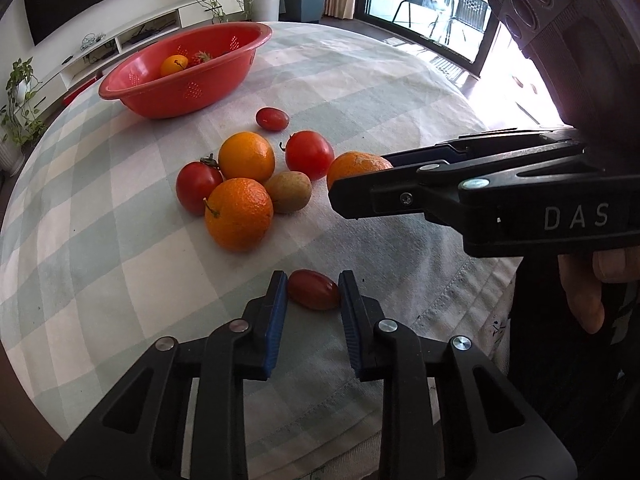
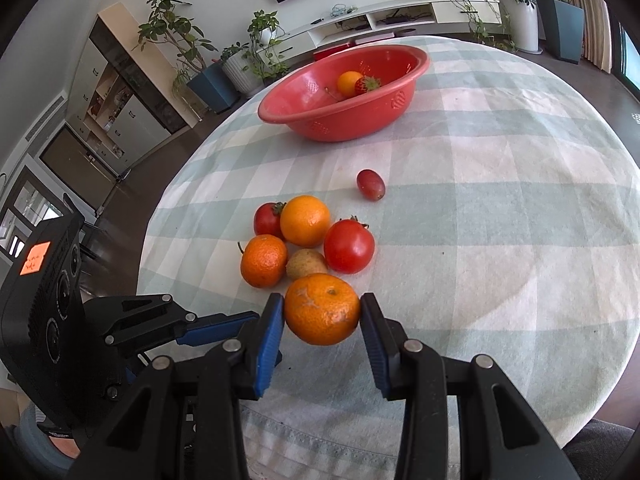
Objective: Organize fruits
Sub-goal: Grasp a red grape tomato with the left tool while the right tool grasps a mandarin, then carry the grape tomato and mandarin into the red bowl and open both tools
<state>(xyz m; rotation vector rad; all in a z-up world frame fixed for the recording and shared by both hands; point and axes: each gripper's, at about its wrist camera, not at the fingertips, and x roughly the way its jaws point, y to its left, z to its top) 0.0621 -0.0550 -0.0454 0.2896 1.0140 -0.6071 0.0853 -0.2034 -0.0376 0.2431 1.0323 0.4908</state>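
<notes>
- While both grippers reach over the checked tablecloth (image 1: pixel 100 240), the left gripper (image 1: pixel 313 292) sits nearest in its own view, its blue pads closed against the two ends of a small red oval tomato (image 1: pixel 313 290) that lies on the cloth.
- Seen from the right wrist, the right gripper (image 2: pixel 322 314) is clamped on a mandarin (image 2: pixel 322 309), one pad on each side of it; the same gripper enters the left view from the right, a hand (image 1: pixel 588 288) below it.
- Just beyond the mandarin lies a cluster of fruit touching one another: a small greenish-brown fruit (image 2: pixel 306 264), a rough-skinned orange (image 2: pixel 264 261) to its left, and a large red tomato (image 2: pixel 349 246) to its right.
- Behind these sit a smooth orange (image 2: pixel 305 221) and, at its left, a smaller red tomato (image 2: pixel 268 220) with a green stem.
- Farther on and apart from the cluster, a second small red oval tomato (image 2: pixel 371 185) lies alone on the cloth.
- Well beyond it, near the far edge of the table, stands a red perforated basin (image 2: pixel 308 120) holding a small orange (image 2: pixel 349 83) and a strawberry (image 2: pixel 366 85) side by side.
- Past the table, a low white shelf unit (image 2: pixel 400 20) and potted plants (image 2: pixel 264 32) line the wall.
</notes>
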